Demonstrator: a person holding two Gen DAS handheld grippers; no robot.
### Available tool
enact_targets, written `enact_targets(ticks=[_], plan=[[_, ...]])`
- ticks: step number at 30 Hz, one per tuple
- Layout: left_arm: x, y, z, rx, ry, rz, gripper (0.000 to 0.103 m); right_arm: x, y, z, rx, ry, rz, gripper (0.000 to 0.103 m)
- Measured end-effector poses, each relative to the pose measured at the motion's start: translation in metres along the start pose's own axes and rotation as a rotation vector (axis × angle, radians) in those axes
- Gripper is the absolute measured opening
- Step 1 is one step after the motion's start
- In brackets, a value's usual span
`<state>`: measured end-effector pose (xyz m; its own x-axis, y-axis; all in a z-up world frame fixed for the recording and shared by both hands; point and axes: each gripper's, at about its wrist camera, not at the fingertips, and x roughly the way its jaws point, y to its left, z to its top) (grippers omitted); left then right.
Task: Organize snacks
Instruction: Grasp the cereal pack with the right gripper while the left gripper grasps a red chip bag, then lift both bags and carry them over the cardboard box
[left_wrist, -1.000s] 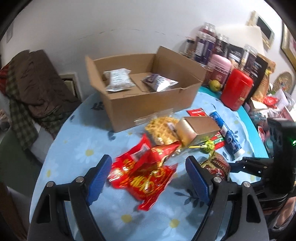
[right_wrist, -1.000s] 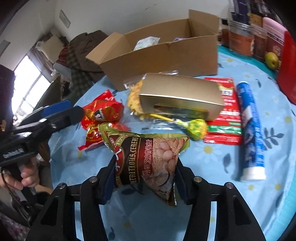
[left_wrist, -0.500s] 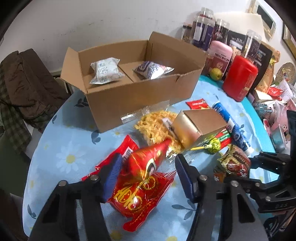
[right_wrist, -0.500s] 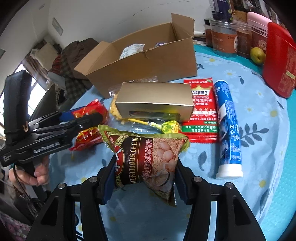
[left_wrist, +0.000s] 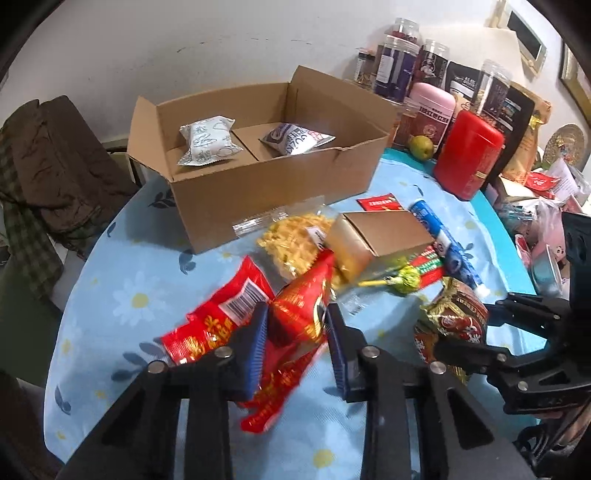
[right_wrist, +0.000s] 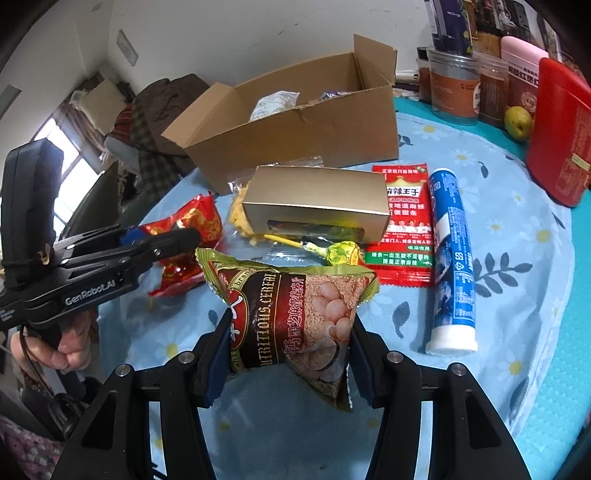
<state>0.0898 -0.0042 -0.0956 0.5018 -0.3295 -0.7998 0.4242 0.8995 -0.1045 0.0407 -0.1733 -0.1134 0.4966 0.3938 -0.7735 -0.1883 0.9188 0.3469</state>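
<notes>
My left gripper (left_wrist: 295, 326) is shut on a red foil snack packet (left_wrist: 301, 306), pinching its upright end just above the blue flowered tablecloth (left_wrist: 122, 273). A second red packet (left_wrist: 214, 321) lies under and to the left of it. My right gripper (right_wrist: 288, 332) is shut on a brown and green cereal packet (right_wrist: 295, 306), held above the cloth. The open cardboard box (left_wrist: 266, 184) stands at the back with two white packets (left_wrist: 207, 144) inside. In the right wrist view the left gripper (right_wrist: 162, 240) reaches in from the left, a hand on its handle.
A gold box (left_wrist: 376, 236), a clear bag of yellow snacks (left_wrist: 291, 236), a green lollipop (left_wrist: 402, 277), a flat red sachet (right_wrist: 402, 221) and a blue tube (right_wrist: 450, 258) lie between the grippers and the cardboard box. A red canister (left_wrist: 469, 155), jars and a pear (left_wrist: 421, 146) line the back right.
The left gripper's jaws have closed from wide open onto the red foil packet, whose end now stands up between the pads. The right gripper still holds the cereal packet in place.
</notes>
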Motion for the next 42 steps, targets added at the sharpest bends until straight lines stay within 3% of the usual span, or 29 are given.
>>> enact_targets(ticks=[11, 23, 42], plan=[[-0.023, -0.017, -0.018, -0.015, -0.005, -0.02, 0.026, -0.016, 0.007, -0.007, -0.043, -0.018, 0.004, 0.055], [-0.066, -0.035, -0.02, -0.011, -0.094, -0.039, 0.026, -0.045, 0.027, -0.004, -0.135, -0.07, 0.02, 0.055], [-0.112, -0.033, 0.048, 0.028, -0.326, -0.012, 0.026, -0.094, 0.057, 0.084, -0.277, -0.263, 0.014, 0.055]])
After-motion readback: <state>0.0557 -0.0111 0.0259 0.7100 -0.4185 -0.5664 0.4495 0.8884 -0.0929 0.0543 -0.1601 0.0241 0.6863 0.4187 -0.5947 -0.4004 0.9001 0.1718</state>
